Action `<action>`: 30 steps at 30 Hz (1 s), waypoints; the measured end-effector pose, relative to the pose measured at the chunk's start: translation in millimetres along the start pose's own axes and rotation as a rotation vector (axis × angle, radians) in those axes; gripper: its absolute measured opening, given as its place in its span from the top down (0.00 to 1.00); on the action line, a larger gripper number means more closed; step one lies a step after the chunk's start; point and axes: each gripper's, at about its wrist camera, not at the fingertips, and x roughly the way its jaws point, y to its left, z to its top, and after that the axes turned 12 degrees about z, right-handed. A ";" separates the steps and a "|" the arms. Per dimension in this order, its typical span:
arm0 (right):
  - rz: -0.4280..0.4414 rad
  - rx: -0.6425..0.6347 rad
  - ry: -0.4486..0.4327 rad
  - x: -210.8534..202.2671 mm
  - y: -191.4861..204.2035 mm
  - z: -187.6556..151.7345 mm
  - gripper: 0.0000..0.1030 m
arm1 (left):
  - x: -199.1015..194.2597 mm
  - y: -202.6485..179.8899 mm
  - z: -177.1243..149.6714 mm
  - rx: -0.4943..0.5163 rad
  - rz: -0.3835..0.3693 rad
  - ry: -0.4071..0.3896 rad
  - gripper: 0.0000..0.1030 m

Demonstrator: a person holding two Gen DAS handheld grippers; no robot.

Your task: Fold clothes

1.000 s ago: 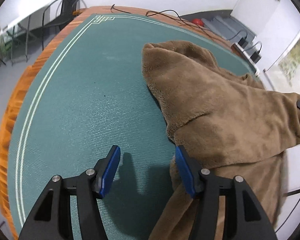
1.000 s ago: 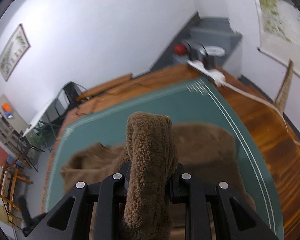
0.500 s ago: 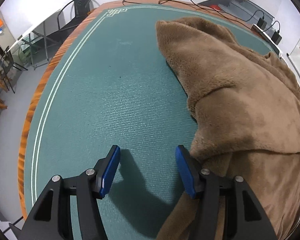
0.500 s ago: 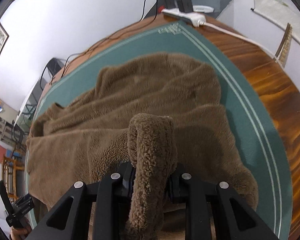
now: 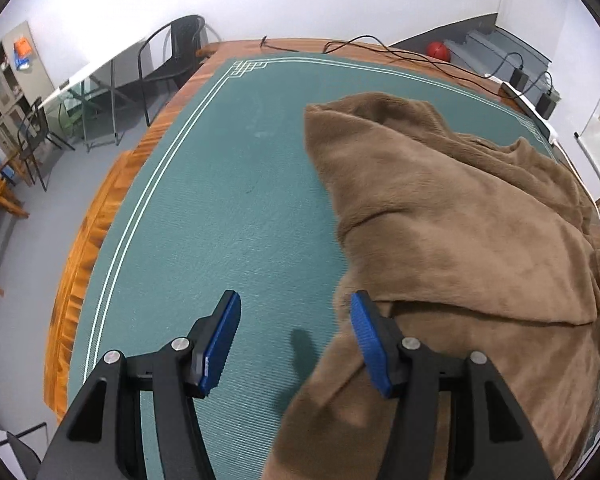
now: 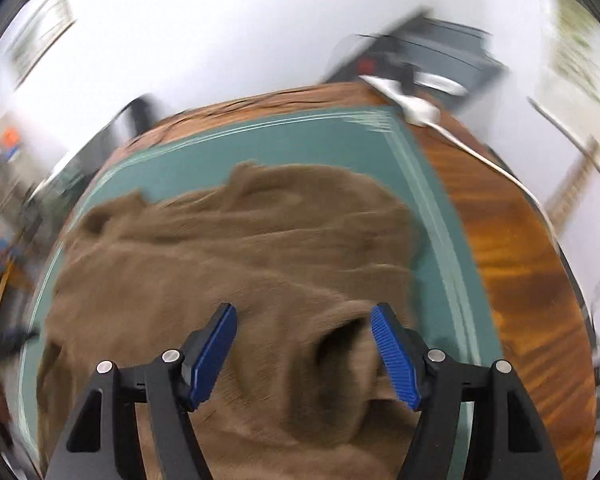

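A brown fleece garment (image 5: 452, 216) lies spread over the right part of a green mat (image 5: 220, 220) that covers a wooden counter (image 5: 80, 264). Seen from the left wrist camera, the left gripper (image 5: 294, 340) hangs above the mat at the garment's near left edge. Its blue fingers (image 5: 220, 344) are apart and grasp nothing; the right-hand finger sits just over the fleece edge, the other over bare mat.

The right wrist view is blurred. There the right gripper (image 6: 304, 350) is above the same garment (image 6: 236, 248), which fills the middle of the mat (image 6: 292, 140). Its jaws have just been opening and now stand wide, released. A raised fold of fleece (image 6: 340, 344) sits between the fingers (image 6: 396, 356), close against the right-hand one, but whether it touches that pad cannot be told through the blur.

Black cables (image 5: 380, 46) and a white power strip (image 6: 408, 104) lie along the counter's far edge. A black chair (image 5: 172, 56) stands beyond the far left corner
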 end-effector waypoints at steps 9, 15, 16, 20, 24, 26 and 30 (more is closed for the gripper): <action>0.029 -0.062 0.217 47.6 3.7 -24.6 0.30 | 21.7 -15.4 -2.3 0.024 -0.039 0.028 0.39; -0.029 -0.063 0.285 59.0 12.6 -15.3 0.29 | 33.4 -2.1 0.9 0.035 -0.138 0.043 0.38; -0.046 -0.075 0.295 58.6 17.9 -11.1 0.29 | 31.3 2.3 0.6 0.038 -0.153 0.032 0.38; -0.039 -0.114 0.253 44.6 48.5 22.1 0.29 | 25.0 15.8 3.1 0.062 -0.190 -0.013 0.38; 0.068 -0.158 0.193 44.7 104.0 71.8 0.29 | 27.2 24.5 13.2 0.055 -0.254 -0.035 0.31; 0.128 -0.201 0.179 51.2 137.7 91.3 0.29 | 29.5 27.5 18.3 0.055 -0.298 -0.051 0.25; 0.247 -0.264 0.201 81.8 200.7 120.3 0.29 | 33.3 24.5 21.5 0.098 -0.377 -0.079 0.24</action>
